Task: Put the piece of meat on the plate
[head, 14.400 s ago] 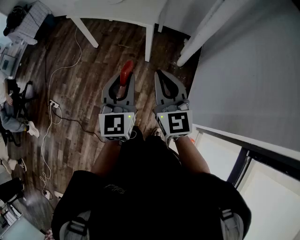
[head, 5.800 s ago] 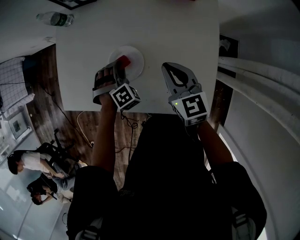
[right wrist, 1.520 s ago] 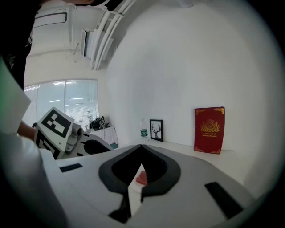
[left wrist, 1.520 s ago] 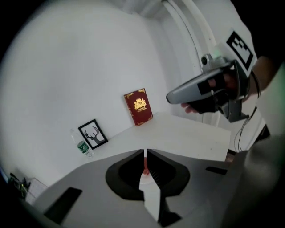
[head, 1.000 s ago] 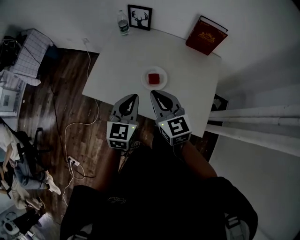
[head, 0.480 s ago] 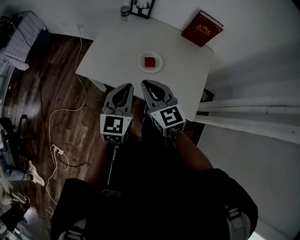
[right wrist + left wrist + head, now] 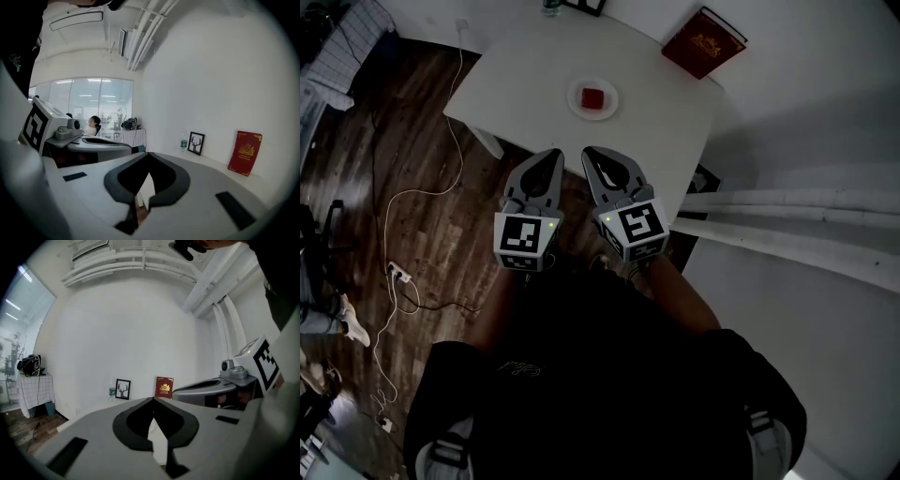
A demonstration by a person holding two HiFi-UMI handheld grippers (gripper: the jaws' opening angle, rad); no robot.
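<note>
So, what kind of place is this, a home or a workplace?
Probably an office or lab room: a seated person by a wide glass wall, loose cables on the wood floor, and a plain white table holding a red book.

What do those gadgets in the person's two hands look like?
Each is a grey plastic tool. The left claw and right claw each have two curved jaws lined in black, narrowing to a tip. Behind them sit the left cube and right cube, white with black square patterns and a small green light. The person wears a black top.
</note>
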